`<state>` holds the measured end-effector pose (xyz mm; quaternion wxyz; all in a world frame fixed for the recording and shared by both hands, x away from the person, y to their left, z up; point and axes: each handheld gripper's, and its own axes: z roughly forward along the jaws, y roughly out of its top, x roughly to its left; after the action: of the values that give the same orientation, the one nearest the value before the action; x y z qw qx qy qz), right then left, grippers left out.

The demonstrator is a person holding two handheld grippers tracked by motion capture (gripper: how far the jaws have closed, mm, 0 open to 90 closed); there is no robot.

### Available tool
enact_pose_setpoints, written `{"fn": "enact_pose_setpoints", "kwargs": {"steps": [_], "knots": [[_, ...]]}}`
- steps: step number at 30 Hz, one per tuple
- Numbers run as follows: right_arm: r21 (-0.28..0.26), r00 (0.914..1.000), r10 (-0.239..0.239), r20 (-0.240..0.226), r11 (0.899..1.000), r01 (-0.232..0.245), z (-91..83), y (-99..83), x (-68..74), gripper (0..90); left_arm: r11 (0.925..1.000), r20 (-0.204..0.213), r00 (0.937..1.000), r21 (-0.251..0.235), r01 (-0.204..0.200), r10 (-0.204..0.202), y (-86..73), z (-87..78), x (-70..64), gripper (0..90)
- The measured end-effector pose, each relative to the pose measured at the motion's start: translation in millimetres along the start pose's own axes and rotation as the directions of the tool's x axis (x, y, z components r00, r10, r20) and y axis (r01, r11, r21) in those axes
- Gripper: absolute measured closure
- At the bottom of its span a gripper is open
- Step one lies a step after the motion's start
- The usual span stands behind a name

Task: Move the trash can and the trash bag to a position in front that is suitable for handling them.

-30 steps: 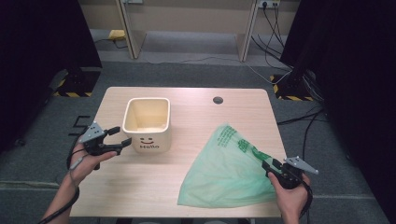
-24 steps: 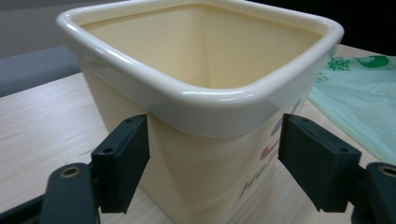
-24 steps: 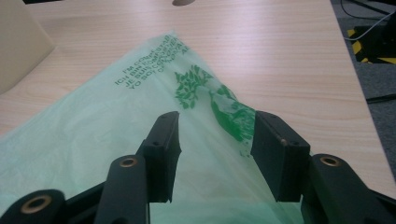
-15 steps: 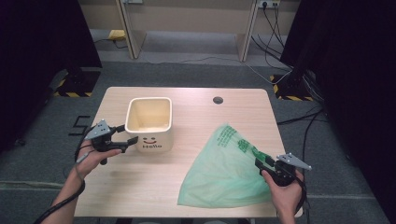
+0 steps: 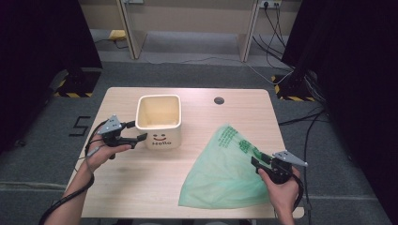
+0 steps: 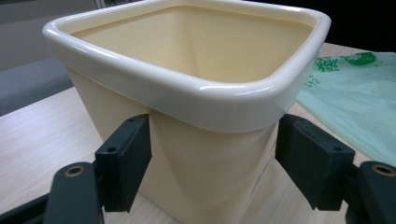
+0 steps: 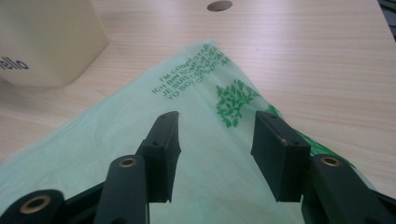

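Observation:
A cream square bin [image 5: 158,121] with a smiley and "Hello" on its front stands at the table's left middle. My left gripper [image 5: 136,132] is at its near left corner, open. In the left gripper view the bin [image 6: 201,60] looms close, and the left gripper [image 6: 212,170] has one jaw on either side of that corner, just below the rim. A flat pale green plastic bag [image 5: 224,171] with dark green print lies at the front right. My right gripper [image 5: 259,163] hovers open over the bag's right edge. In the right gripper view the right gripper [image 7: 215,140] stands over the bag [image 7: 116,140].
The wooden table [image 5: 117,187] has a round cable hole [image 5: 218,100] near its far edge, also in the right gripper view as the hole [image 7: 219,5]. Grey floor and dark curtains surround the table. Bare wood lies between the bin and the bag.
My left gripper has moved right, up to the bin, and its jaws now straddle the corner. My right gripper has crept left and forward over the bag's edge.

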<state>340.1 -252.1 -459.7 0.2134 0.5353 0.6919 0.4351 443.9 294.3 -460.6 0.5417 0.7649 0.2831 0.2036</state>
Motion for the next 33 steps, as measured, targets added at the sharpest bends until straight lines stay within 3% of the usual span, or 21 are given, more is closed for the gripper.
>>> {"fn": "enact_pose_setpoints", "kwargs": {"steps": [16, 22, 27, 29, 30, 33], "knots": [[0.009, 0.9981, -0.04, -0.047, 0.999, 0.041, 19.5, 17.3, 22.7, 51.2, 1.0, 0.0, 1.0, 0.001, 0.004, -0.004, 6.7, 15.8, -1.6, 26.9], [0.007, 0.9981, -0.041, -0.046, 0.999, 0.042, 19.2, 19.8, 22.6, 50.9, 0.9998, -0.024, 0.9995, -0.004, 0.021, -0.021, 4.3, -5.1, -4.8, 26.1], [0.004, 0.9994, -0.017, -0.03, 1.0, 0.017, 15.2, 12.9, 15.8, 50.6, 0.9972, -0.051, 0.9959, -0.001, 0.075, -0.075, -0.8, -29.2, -10.5, 25.5], [0.003, 0.9996, -0.011, -0.027, 1.0, 0.011, 13.7, 10.6, 14.2, 50.6, 0.9945, -0.069, 0.9923, 0.009, 0.104, -0.103, -4.6, -38.5, -12.5, 25.5], [0.004, 0.9997, -0.004, -0.023, 1.0, 0.004, 11.0, 7.8, 11.9, 50.6, 0.9911, -0.081, 0.9879, 0.001, 0.133, -0.132, -5.5, -48.6, -13.0, 25.5], [-0.003, 0.9999, 0.006, -0.015, 1.0, -0.006, 3.4, 4.7, 5.7, 50.5, 0.9844, -0.09, 0.9805, -0.036, 0.172, -0.175, 1.3, -58.5, -10.9, 25.6]]}}
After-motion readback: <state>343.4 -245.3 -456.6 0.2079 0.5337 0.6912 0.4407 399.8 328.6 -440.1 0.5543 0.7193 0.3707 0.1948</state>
